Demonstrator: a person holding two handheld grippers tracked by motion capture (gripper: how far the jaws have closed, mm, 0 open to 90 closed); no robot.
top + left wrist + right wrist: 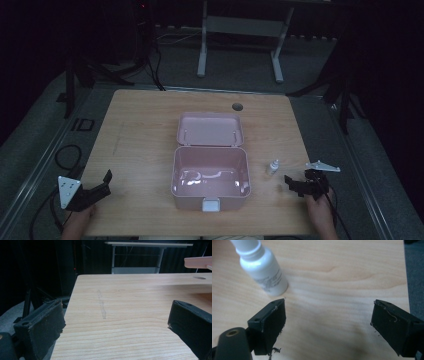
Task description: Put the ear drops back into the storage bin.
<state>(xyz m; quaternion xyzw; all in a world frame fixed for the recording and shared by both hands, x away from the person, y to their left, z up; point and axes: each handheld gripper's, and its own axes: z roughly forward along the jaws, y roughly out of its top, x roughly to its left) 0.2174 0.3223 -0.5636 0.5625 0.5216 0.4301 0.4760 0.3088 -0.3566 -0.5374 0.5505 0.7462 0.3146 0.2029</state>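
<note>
1. Jaws of the right gripper [328,317] stood wide apart with nothing between them, only bare wood showing in the gap in the right gripper view.
2. Just beyond the tip of one jaw in that view stood the small white bottle [263,272], upright on the table, close to the pad but apart from it.
3. From the high view the right gripper [295,186] sat near the table's right front edge, held by a hand, with the bottle [273,167] just beside it, between it and the pink box.
4. The left gripper [116,322] was released as well, its jaws spread with plain tabletop between them.
5. In the high view the left gripper [102,184] hovered at the table's left front corner, well apart from the box.
6. The pink box [176,170] lay in the middle of the wooden table [140,130], its lid [211,129] folded back flat behind it and the inside bare.
7. A small round hole [237,106] showed in the tabletop beyond the lid.
</note>
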